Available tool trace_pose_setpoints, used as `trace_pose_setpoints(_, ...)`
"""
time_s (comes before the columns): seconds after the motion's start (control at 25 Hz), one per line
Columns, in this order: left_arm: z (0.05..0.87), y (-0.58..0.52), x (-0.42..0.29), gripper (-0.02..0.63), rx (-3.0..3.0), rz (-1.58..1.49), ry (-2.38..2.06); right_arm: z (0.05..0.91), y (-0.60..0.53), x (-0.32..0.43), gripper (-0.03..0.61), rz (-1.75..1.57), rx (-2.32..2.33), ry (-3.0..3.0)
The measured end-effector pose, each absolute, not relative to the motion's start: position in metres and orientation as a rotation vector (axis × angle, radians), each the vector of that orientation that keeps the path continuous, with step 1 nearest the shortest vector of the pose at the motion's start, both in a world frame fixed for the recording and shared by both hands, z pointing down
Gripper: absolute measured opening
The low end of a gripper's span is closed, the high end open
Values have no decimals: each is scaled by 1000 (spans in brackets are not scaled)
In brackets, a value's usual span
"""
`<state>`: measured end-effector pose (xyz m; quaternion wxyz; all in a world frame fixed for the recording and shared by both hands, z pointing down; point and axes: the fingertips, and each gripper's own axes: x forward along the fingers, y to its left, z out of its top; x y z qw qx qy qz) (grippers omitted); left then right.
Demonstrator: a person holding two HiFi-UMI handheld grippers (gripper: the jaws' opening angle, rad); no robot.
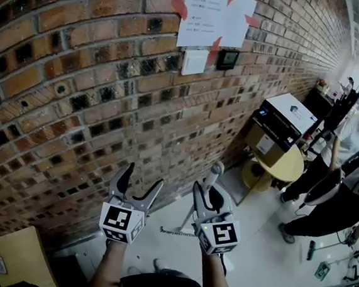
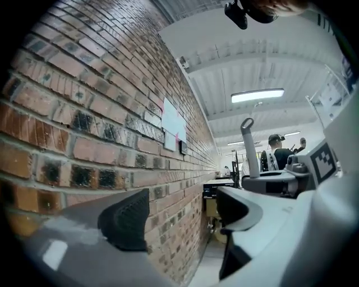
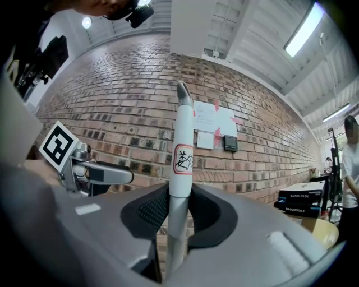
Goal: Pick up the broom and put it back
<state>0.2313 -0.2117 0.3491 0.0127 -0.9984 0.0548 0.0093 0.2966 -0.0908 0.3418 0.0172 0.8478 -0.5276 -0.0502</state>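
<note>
The broom's pale grey handle (image 1: 215,175) stands nearly upright close to the brick wall (image 1: 77,86). My right gripper (image 1: 205,196) is shut on the handle below its hooked top. In the right gripper view the handle (image 3: 182,140) carries a red-edged sticker and is pinched between the black pads (image 3: 150,210) of the right gripper (image 3: 179,210). My left gripper (image 1: 143,175) hangs beside it on the left, open and empty. In the left gripper view the open left gripper (image 2: 185,216) faces along the wall, with the handle (image 2: 249,151) off to its right.
Papers (image 1: 214,14) and a small black panel (image 1: 227,59) hang on the wall. A round yellow table (image 1: 287,168) with a black-and-white box (image 1: 282,121) stands at the right, with people (image 1: 349,156) beyond it. A cardboard box (image 1: 20,257) lies at the lower left.
</note>
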Motion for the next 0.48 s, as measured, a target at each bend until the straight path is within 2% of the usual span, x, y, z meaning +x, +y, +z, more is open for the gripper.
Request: trace_pose_setpoints(0.48, 402, -187, 269, 379, -3119, -121, -14, 427, -50, 328, 91, 104, 2655, -1526)
